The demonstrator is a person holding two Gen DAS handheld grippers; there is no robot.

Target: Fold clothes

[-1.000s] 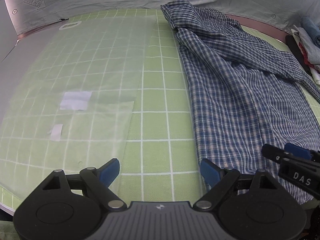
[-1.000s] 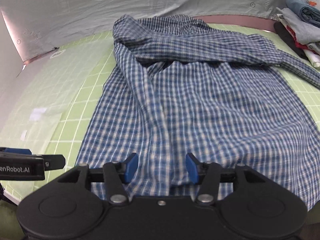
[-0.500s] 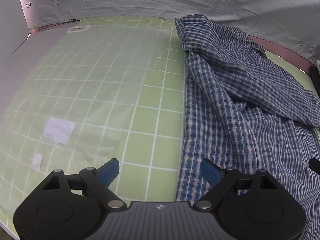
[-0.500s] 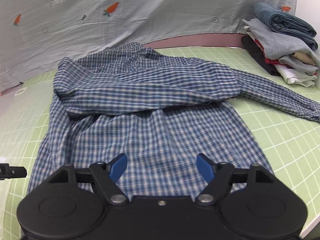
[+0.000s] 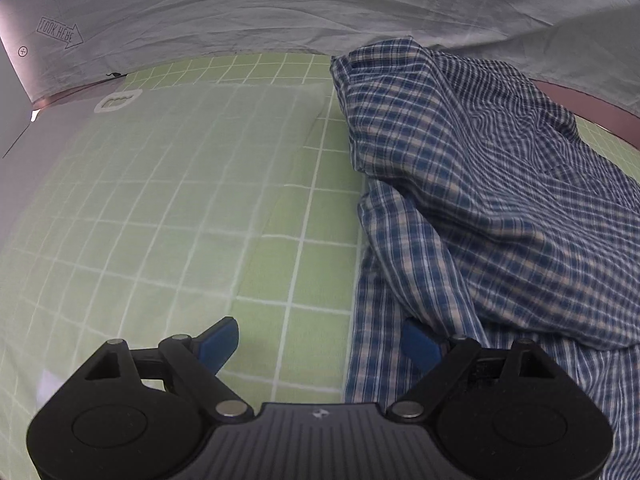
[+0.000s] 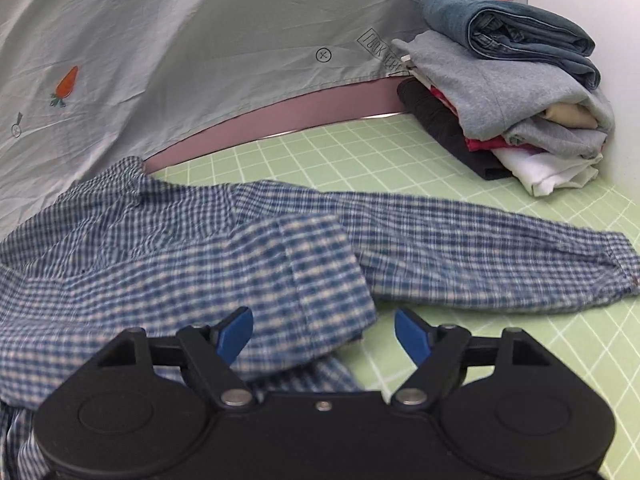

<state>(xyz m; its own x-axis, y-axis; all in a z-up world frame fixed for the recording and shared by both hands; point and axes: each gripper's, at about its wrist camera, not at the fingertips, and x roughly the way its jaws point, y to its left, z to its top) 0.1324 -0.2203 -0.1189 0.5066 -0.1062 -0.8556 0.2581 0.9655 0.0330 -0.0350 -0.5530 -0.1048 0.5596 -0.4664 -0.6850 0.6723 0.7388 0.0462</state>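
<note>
Both grippers have swung along the shirt toward its collar end since a second ago. The left gripper was over bare mat with the shirt's edge off past its right jaw; now that edge runs under the right jaw and the folded shoulder bulges just ahead of it. The right gripper was sitting mid-shirt with its jaws fairly narrow. They've just been opening, nothing pinched between them, and now they straddle the shirt's right-hand fold edge, left jaw over cloth, right jaw over mat. The sleeve now stretches just ahead of them, and the clothes pile has come fully into view beyond.
</note>
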